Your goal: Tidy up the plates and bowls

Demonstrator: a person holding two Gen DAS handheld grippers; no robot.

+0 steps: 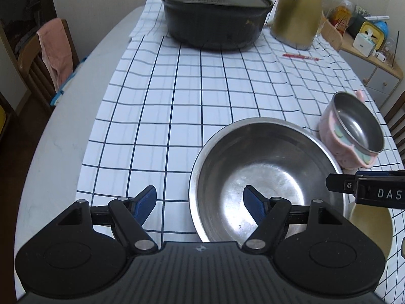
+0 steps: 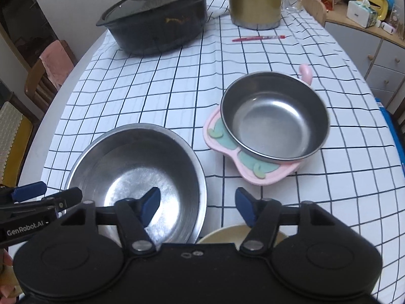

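A large steel bowl sits on the checked tablecloth near the front. A smaller steel bowl rests tilted in a pink dish with green leaf shapes to its right. A cream bowl lies at the near edge, mostly hidden. My left gripper is open, straddling the large bowl's left rim. My right gripper is open, straddling the large bowl's right rim, above the cream bowl.
A black lidded pot and a gold kettle stand at the back. A red pen lies near the kettle. A chair with a pink towel stands left; a cluttered cabinet stands right.
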